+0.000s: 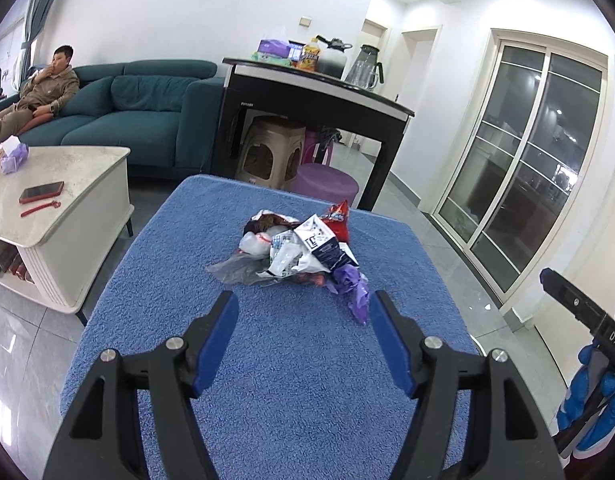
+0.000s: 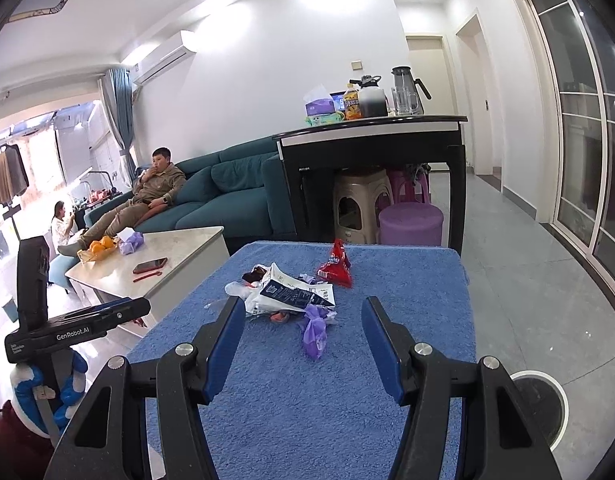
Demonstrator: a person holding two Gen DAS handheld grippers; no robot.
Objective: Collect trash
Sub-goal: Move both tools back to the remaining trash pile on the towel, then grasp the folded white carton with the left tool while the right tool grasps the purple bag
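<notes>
Spread and empty, the left gripper [image 1: 303,312] filled the lower frame of the left wrist view, with the trash pile [image 1: 299,254] heaped on the blue towel [image 1: 167,280] just above its tips. A purple bag [image 1: 357,296] trailed toward the lower right, almost touching the right-hand finger. Likewise spread and empty, the right gripper [image 2: 303,318] faced the same pile, the purple bag lying lengthwise between its fingers, probably the easier first pick.
</notes>
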